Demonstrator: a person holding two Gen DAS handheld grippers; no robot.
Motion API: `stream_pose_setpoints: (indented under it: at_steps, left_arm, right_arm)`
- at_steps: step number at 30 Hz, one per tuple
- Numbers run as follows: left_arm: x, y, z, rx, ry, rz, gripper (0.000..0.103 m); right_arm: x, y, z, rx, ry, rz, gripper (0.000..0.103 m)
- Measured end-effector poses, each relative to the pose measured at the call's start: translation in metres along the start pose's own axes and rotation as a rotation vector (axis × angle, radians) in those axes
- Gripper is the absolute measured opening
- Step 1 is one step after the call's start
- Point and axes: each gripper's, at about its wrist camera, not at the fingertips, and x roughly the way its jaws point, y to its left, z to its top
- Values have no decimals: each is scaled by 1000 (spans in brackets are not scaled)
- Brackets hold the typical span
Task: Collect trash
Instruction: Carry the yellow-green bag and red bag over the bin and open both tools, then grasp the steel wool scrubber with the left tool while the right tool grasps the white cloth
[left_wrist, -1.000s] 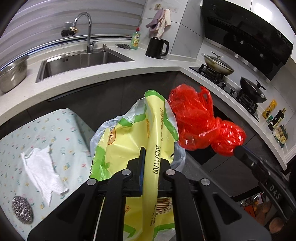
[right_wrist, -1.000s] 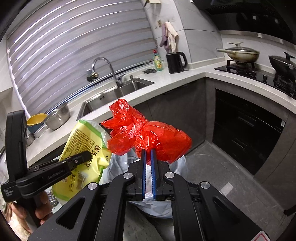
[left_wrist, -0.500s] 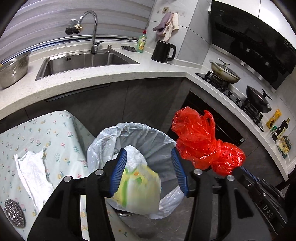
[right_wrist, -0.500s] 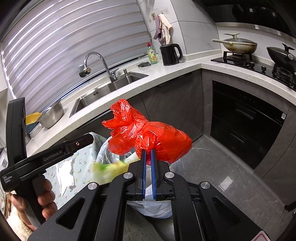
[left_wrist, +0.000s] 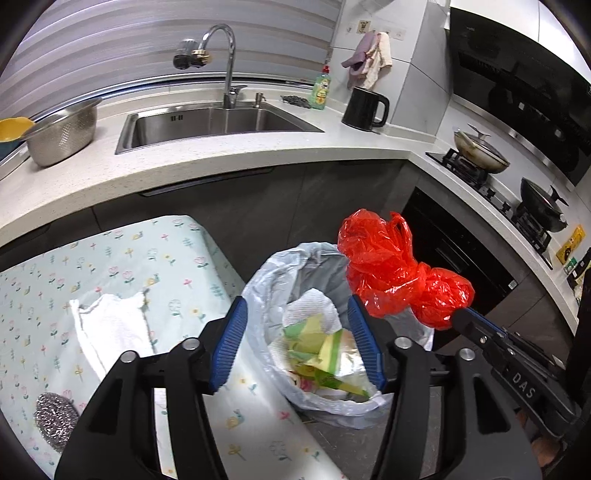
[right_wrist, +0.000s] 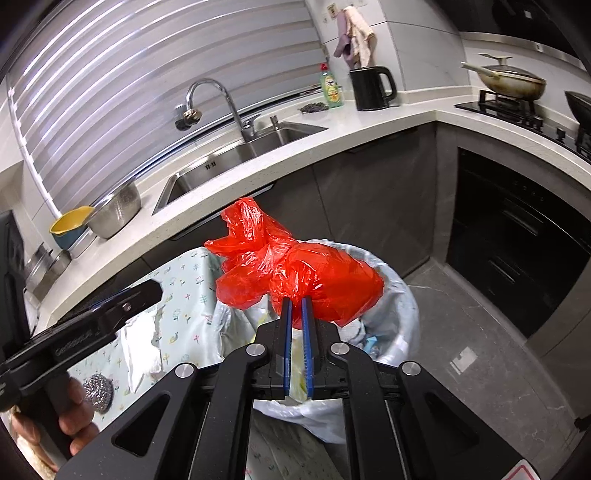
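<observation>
Kitchen corner, a lined bin (left_wrist: 291, 266) beside the floral-clothed worktop (left_wrist: 110, 266): the left gripper (left_wrist: 295, 347), fingers parting and empty, hangs over the yellow wrapper (left_wrist: 321, 354) lying in the bin. The right gripper (right_wrist: 296, 306), fingers just loosening, pinches the red bag (right_wrist: 295, 273) above the rim. Light plastic may cling to a finger or drift outside the bin.

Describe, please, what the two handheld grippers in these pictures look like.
Both are matte black plastic tools. The left gripper has two curved fingers lined with ribbed blue pads and silver screw heads on its linkage arms. The right gripper has straight fingers with the same blue pads and screws. Seen from the side, each body carries small pale lettering, too blurred to read fully.
</observation>
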Motion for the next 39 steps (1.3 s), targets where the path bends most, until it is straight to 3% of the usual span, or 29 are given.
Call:
stream_pose_setpoints:
  at_steps: [4,9,11,18,22,39]
  left_arm:
    - [-4,18,-1,-12,-11,41,63]
    - [-13,45,-5,-49,-25,91,72]
    - [-17,57,-7,-75,-20,102,74]
    - [-33,94,-18,-139,-20,149,76]
    - [-46,113,-24,-168,-34,179,83]
    - [-82,195,-58,-253,-10,283,86]
  right_arm:
    - [13,11,0,0,6,-5,31]
    - [9,30,-1,-26,0,20,35]
    - [5,40,-1,-50,-11,24,42]
    - [0,79,-3,-95,-14,78,45]
    - [1,101,-8,-120,-8,99,49]
    - [27,181,-41,-196,72,164,55]
